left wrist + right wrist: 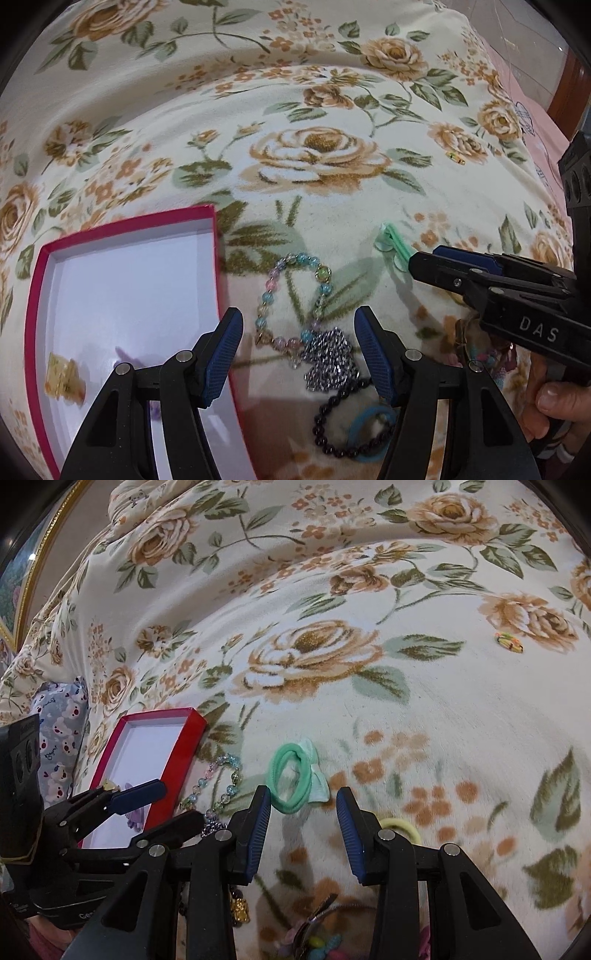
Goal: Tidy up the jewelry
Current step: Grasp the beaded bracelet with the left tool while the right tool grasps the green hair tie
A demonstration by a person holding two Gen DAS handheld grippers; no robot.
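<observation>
Left claw (299, 354): jaws wide apart, nothing between them, poised over a silver chain (328, 356) that lies in a heap on the floral blanket (317, 155). Touching the chain: a pastel bead bracelet (291, 295) on its far side and a dark bead bracelet (343, 417) on its near side, the latter overlapping a blue ring-shaped band (364, 434).

Right claw (303, 823): jaws wide apart, empty, aimed at a mint-green hair tie with a bow (295, 779) lying just ahead of the tips. A yellow hair tie (402, 829) lies just beside the right finger.

Receptacle: red box with white lining (125, 229), left of the pile and just beside the left claw. It holds a gold piece (64, 380) and a small purple item (133, 818).

Risks, as judged:
- Chain and both bracelets touch; closing on the chain may drag a neighbour along or lift only part of it.
- Loose chain links may slip from the ridged pads.
- Soft blanket may bunch up into the jaws.
- The two claws sit near each other; a crossing move could make them collide.

View differences:
- Left wrist view alone shows the chain heap, dark bracelet and blue band clearly.
- Right wrist view alone shows the hair tie's full loop, the yellow tie, a small multicoloured band (509, 642) well apart on the blanket, and a gold trinket (240, 910) beneath the claw.
</observation>
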